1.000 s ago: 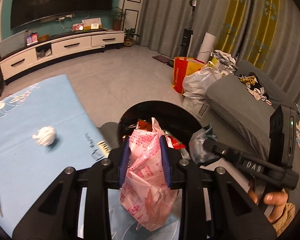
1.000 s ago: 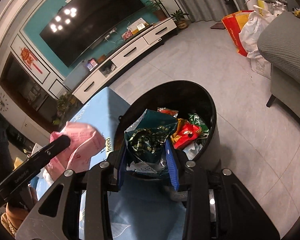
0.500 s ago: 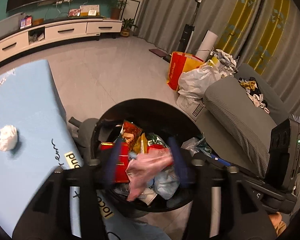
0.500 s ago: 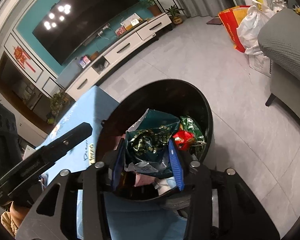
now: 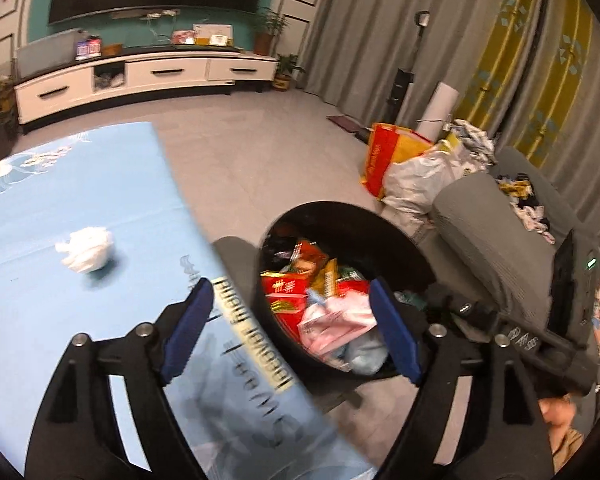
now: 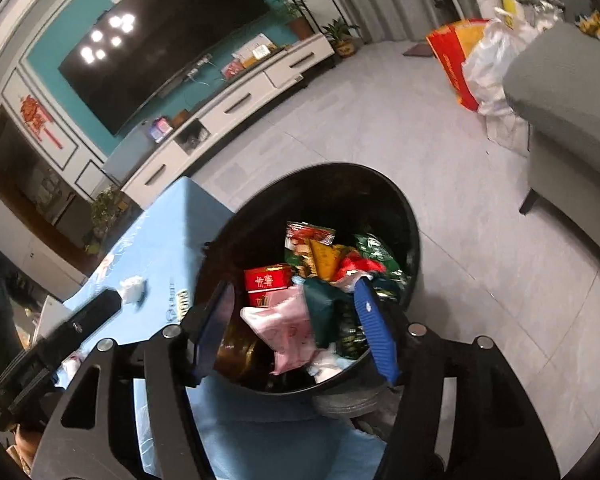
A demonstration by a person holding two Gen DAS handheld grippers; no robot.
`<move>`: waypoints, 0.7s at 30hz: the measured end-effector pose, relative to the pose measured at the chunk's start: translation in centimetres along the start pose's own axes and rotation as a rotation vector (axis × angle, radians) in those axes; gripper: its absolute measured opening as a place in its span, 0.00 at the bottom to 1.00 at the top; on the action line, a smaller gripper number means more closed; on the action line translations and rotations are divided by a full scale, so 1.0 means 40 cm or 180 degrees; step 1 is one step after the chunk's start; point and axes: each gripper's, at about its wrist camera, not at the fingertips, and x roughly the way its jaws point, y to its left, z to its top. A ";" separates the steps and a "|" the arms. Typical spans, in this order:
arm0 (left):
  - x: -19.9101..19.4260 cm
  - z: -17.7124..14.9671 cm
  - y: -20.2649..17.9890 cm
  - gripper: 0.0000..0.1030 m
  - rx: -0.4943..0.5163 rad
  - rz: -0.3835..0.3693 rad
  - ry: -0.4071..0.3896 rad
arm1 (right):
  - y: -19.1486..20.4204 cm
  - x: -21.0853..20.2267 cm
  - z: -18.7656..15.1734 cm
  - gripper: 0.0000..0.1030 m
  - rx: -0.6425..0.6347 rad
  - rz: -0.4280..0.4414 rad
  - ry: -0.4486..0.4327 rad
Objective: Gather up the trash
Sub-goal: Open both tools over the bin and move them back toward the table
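Note:
The black trash bin (image 5: 340,208) stands at the edge of the blue table (image 5: 60,200), holding several wrappers. My left gripper (image 5: 290,330) hangs over the table edge and the bin's near rim, its jaws opening with nothing between them. The pink bag (image 5: 336,324) lies in the bin. A crumpled white tissue (image 5: 86,250) rests on the table to the left. My right gripper (image 6: 296,328) is over the bin (image 6: 340,172), its jaws opening. The dark green wrapper (image 6: 324,312) lies loose beside the pink bag (image 6: 288,328), free of the left pad. The tissue (image 6: 132,286) shows at the left.
A grey sofa (image 5: 500,240) stands right of the bin, with a red-yellow bag (image 5: 384,152) and a white sack (image 5: 420,176) on the floor beyond. A white TV cabinet (image 5: 140,76) lines the far wall. A hand (image 5: 560,424) holds the right gripper's handle.
The left gripper opened and let the pink bag fall into the bin, then swung left toward the table. The right gripper opened and the green wrapper dropped into the bin.

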 end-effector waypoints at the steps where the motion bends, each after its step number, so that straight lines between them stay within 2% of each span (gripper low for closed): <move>1: -0.016 -0.008 0.010 0.83 -0.0009 0.0059 -0.0006 | 0.013 -0.006 -0.001 0.63 -0.0045 0.0013 -0.0007; 6: -0.100 -0.054 0.075 0.97 -0.0096 0.0416 0.0011 | 0.107 -0.027 -0.033 0.66 -0.0395 0.0047 0.0074; 7: -0.118 -0.064 0.090 0.97 -0.0116 0.0475 0.0018 | 0.130 -0.028 -0.043 0.72 -0.0470 0.0055 0.0110; 10: -0.182 -0.103 0.139 0.97 -0.0159 0.0740 0.0042 | 0.196 -0.030 -0.071 0.82 -0.0688 0.0072 0.0191; 16: -0.292 -0.180 0.234 0.97 -0.0345 0.1092 0.0071 | 0.324 -0.028 -0.128 0.90 -0.1052 0.0130 0.0326; 21: -0.380 -0.229 0.302 0.97 -0.0557 0.1237 -0.0025 | 0.418 -0.015 -0.181 0.93 -0.1363 0.0079 0.0444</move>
